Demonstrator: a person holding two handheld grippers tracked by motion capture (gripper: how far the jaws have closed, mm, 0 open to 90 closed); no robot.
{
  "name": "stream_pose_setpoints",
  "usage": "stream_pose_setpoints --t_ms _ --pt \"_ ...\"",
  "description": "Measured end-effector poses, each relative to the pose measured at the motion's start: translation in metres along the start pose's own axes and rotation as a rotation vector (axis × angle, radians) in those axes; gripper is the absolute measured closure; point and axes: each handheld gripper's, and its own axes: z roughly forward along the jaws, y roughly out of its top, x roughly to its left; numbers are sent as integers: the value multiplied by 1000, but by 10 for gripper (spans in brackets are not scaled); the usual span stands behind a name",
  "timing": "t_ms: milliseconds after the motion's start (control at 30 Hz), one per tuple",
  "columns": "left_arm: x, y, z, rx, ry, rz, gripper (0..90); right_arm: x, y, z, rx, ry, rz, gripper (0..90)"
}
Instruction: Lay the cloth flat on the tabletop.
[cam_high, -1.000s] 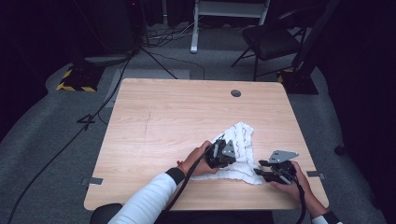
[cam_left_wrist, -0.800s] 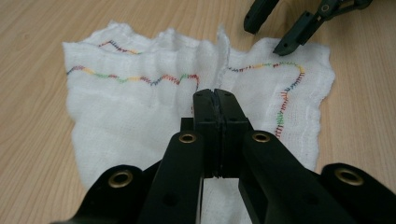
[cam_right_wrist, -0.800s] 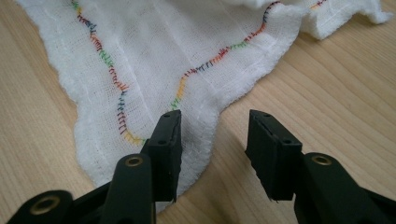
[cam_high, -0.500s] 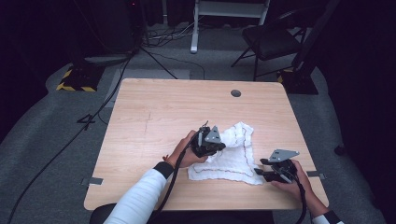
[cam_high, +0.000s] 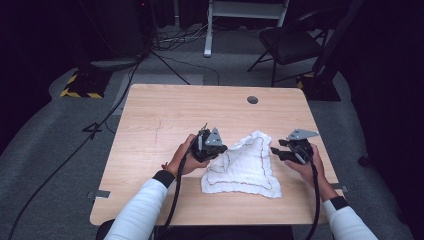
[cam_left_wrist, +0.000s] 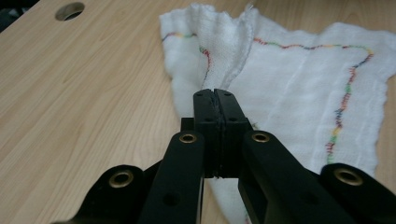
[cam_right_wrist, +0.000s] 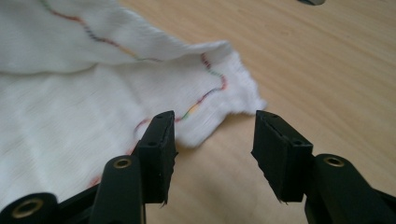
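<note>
A white cloth (cam_high: 245, 167) with a coloured stitched border lies crumpled on the wooden table (cam_high: 170, 110). My left gripper (cam_high: 221, 149) is shut on the cloth's left edge. In the left gripper view the fabric (cam_left_wrist: 289, 79) bunches into a ridge that runs out from the closed tips of the left gripper (cam_left_wrist: 215, 93). My right gripper (cam_high: 278, 153) hovers just right of the cloth's far right corner. Its jaws have just been opening. In the right gripper view a cloth corner (cam_right_wrist: 219, 112) lies on the table just ahead of the tips of the right gripper (cam_right_wrist: 215, 120), and the pads do not touch it.
A round cable hole (cam_high: 252, 100) sits near the table's far edge. Bare wood stretches left of the cloth and behind it. On the floor beyond stand a dark chair (cam_high: 292, 45), a white stand (cam_high: 245, 10) and trailing cables (cam_high: 165, 60).
My left gripper has pulled the cloth's edge left and away from the person, spreading the cloth. My right gripper left the near right corner and moved farther up the table's right side.
</note>
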Motion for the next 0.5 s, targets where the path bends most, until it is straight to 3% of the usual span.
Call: stream_pose_setpoints --t_ms 67,267,433,500 --pt "5 -4 -3 -5 10 -16 889 -7 9 14 -4 6 41 485" --pt "21 -14 -9 -7 38 -57 889 -16 21 53 46 -19 57 467" --pt "35 -25 -11 4 70 -104 889 -18 21 67 82 -32 64 467" --pt "41 -30 -11 16 81 -119 889 -20 19 72 93 -15 83 466"
